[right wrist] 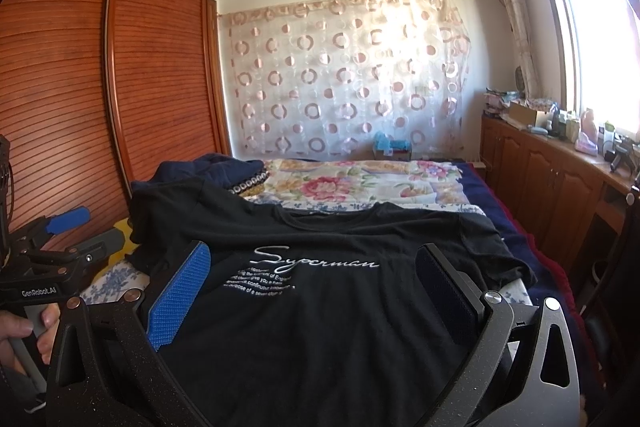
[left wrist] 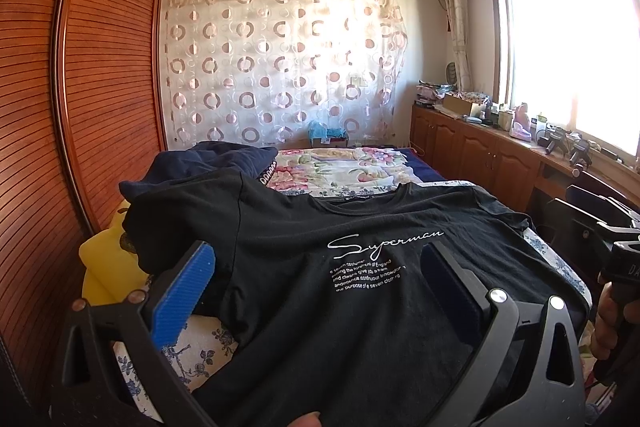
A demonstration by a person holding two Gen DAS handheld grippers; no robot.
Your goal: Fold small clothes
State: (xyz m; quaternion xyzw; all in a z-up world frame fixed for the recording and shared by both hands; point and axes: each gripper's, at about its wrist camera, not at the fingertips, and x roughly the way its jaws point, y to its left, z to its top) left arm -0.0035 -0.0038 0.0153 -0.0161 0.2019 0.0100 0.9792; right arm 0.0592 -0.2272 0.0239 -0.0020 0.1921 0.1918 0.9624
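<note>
Here the black T-shirt (left wrist: 320, 267) lies front up, spread flat on the bed (left wrist: 360, 167), collar at twelve o'clock, hem nearest. The left claw (left wrist: 320, 279) and right claw (right wrist: 316, 283) both stand wide, empty, above it. Pinching one layer only, or catching the sheet beneath, would skew the fold. On the counter (left wrist: 520, 143) at two o'clock sits a cardboard box (left wrist: 456, 103), contents unclear.

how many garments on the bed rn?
2 visible. Black T-shirt spread flat at the near end, print up. Dark navy garment bunched behind its left shoulder, by the wardrobe. More may be hidden underneath.
</note>
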